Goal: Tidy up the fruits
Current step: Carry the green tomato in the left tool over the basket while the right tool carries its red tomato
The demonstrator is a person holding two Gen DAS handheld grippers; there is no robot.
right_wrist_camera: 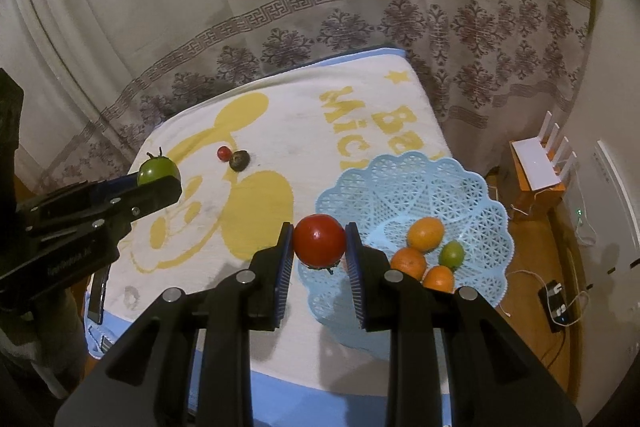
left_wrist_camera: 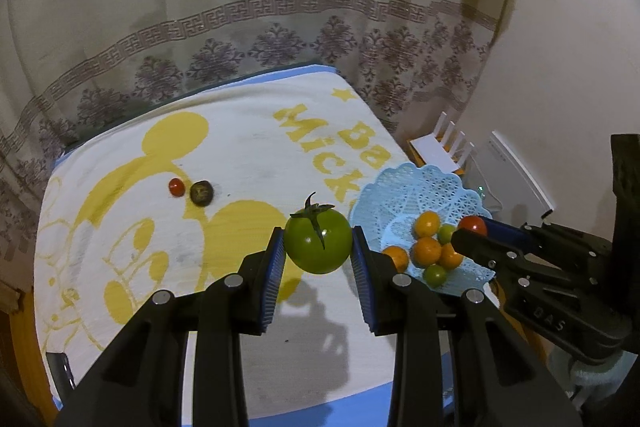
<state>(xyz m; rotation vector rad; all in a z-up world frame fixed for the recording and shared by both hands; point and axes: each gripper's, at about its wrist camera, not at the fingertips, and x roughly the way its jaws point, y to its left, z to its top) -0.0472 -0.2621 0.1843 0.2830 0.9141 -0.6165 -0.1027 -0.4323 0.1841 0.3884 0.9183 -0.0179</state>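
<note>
Over the blue basket (right_wrist_camera: 472,187), at three o'clock on the tabletop (left_wrist_camera: 248,155), oranges and limes already sit. Right claw (right_wrist_camera: 320,247) clamps a red tomato (right_wrist_camera: 319,239); left claw (left_wrist_camera: 318,247) clamps a green tomato (left_wrist_camera: 318,245). Two small fruits (left_wrist_camera: 192,190) remain at ten o'clock.

Black tongs (left_wrist_camera: 318,247), blue ribbed pads (left_wrist_camera: 276,267)

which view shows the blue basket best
The right wrist view: the blue basket shows nearly whole, with open lattice, scalloped rim and fruit inside. In the left wrist view it sits squeezed at the right, partly hidden behind both grippers.
</note>
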